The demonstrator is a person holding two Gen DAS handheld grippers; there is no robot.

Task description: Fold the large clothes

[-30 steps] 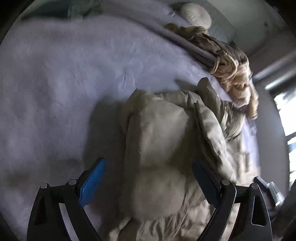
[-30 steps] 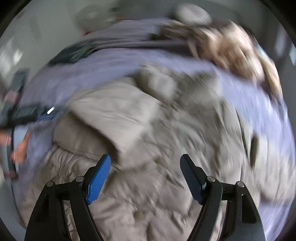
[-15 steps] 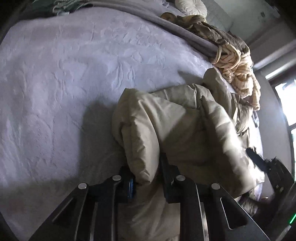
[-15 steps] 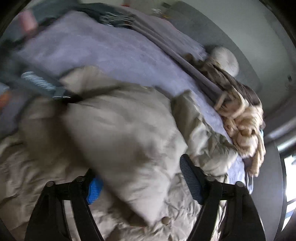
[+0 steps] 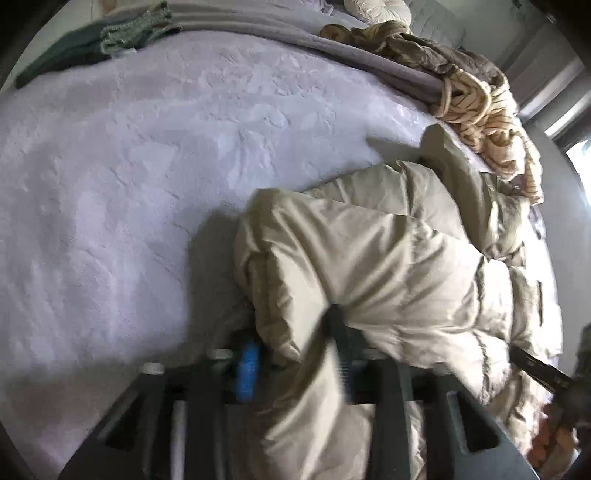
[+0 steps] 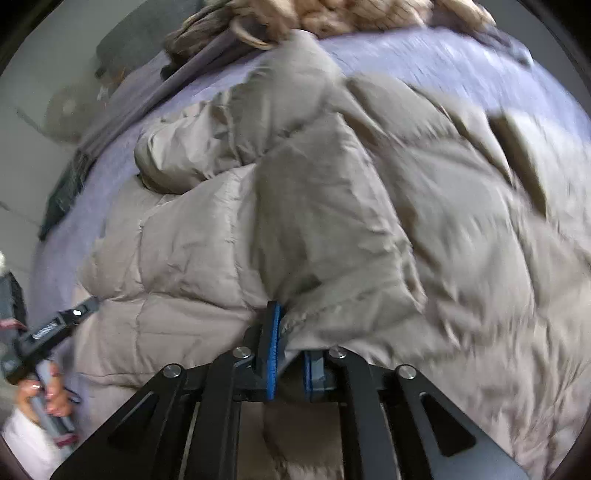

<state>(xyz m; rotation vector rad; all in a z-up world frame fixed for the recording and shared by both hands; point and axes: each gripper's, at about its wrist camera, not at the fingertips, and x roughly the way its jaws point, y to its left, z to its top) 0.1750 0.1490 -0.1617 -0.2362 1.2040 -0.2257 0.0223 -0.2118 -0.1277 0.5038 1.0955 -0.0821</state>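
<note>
A large beige puffer jacket (image 5: pixel 388 258) lies on a lilac bedspread (image 5: pixel 129 166); it also fills the right wrist view (image 6: pixel 332 206). My left gripper (image 5: pixel 295 354) is shut on a padded fold of the jacket, a sleeve or edge, which bulges up between the blue pads. My right gripper (image 6: pixel 290 354) is shut on another fold of the jacket at its near edge. The left gripper shows at the left of the right wrist view (image 6: pixel 51 328), held in a hand. The right gripper's tip shows in the left wrist view (image 5: pixel 539 369).
A cream and brown knitted blanket (image 5: pixel 480 96) is heaped at the far side of the bed, beside a white round cushion (image 5: pixel 373 7). A dark green cloth (image 5: pixel 92 44) lies at the far left. A grey folded cover (image 5: pixel 295 40) runs along the bed's far edge.
Both grippers were open a second ago. The left closed on the jacket fold first; the right has since closed on another fold and swung round over the jacket.
</note>
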